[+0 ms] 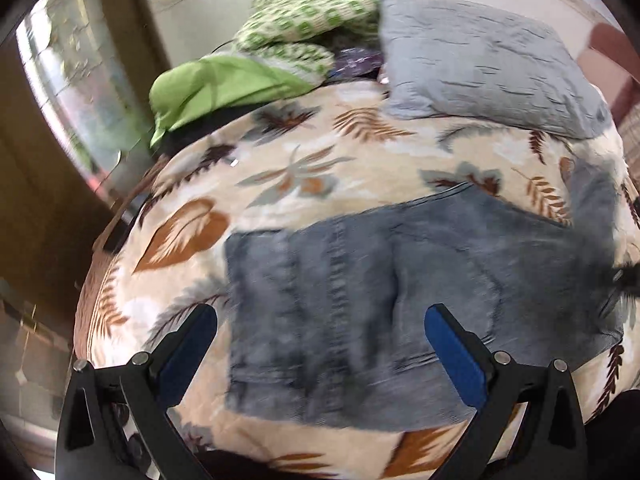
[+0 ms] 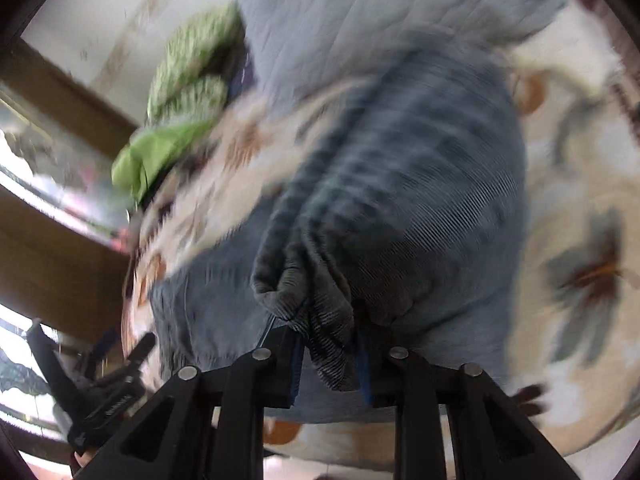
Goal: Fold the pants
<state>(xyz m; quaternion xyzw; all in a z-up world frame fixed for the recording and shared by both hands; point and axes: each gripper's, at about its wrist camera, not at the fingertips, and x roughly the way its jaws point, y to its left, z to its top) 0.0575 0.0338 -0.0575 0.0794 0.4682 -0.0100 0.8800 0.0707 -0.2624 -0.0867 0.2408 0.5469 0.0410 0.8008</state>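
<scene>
Grey-blue corduroy pants [image 1: 360, 280] lie on a leaf-patterned bedspread [image 1: 280, 176]. My left gripper [image 1: 320, 320] is open and empty, hovering just above the near part of the pants. My right gripper [image 2: 330, 356] is shut on a bunched end of the pants [image 2: 400, 180] and holds it lifted, the fabric draping away from the jaws. The right gripper shows blurred at the right edge of the left wrist view [image 1: 628, 276]. The left gripper shows at the lower left of the right wrist view [image 2: 120, 376].
A grey pillow [image 1: 480, 60] lies at the bed's far end. Beside it are a green-patterned bundle [image 1: 304, 24] and a lime green cloth [image 1: 216, 88]. A window [image 1: 68, 80] and brown wooden frame are at left.
</scene>
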